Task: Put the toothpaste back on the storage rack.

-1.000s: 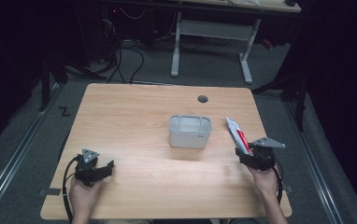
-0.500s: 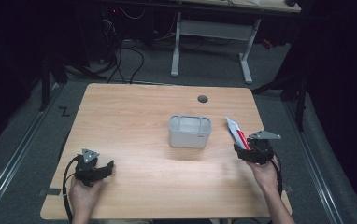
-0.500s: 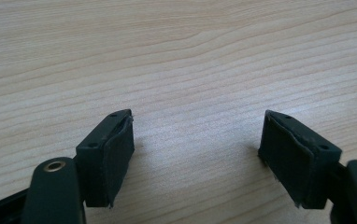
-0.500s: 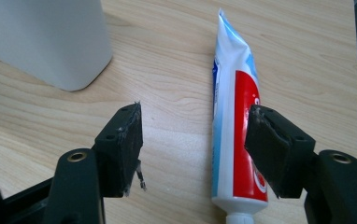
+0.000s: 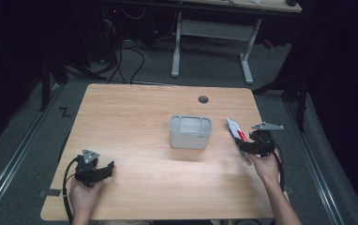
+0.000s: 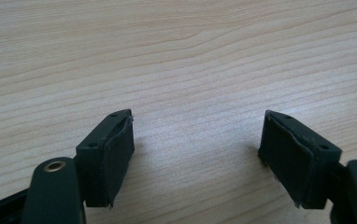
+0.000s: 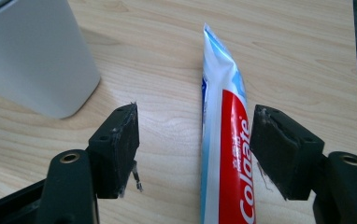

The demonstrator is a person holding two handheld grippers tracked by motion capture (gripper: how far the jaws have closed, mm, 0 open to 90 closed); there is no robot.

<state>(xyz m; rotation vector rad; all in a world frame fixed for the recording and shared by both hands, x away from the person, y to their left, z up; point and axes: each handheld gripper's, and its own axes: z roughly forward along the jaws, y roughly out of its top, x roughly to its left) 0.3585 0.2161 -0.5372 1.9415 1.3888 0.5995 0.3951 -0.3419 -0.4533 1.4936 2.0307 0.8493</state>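
Right gripper (image 7: 193,140): you are spreading its jaws wide around the toothpaste tube (image 7: 225,154), flat on the table right of the grey bin (image 5: 190,131). Centre it before clamping. Left gripper (image 6: 197,154) resting released.

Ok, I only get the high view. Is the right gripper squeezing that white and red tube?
Observer: No. The right gripper has just been opening its jaws, and the toothpaste tube lies loose between them.
Operator: What's written on it?
Observer: Colgate, in white letters on the red part.
Operator: Is the left gripper holding something?
Observer: No, the left gripper is open, with bare wooden table between its pads.
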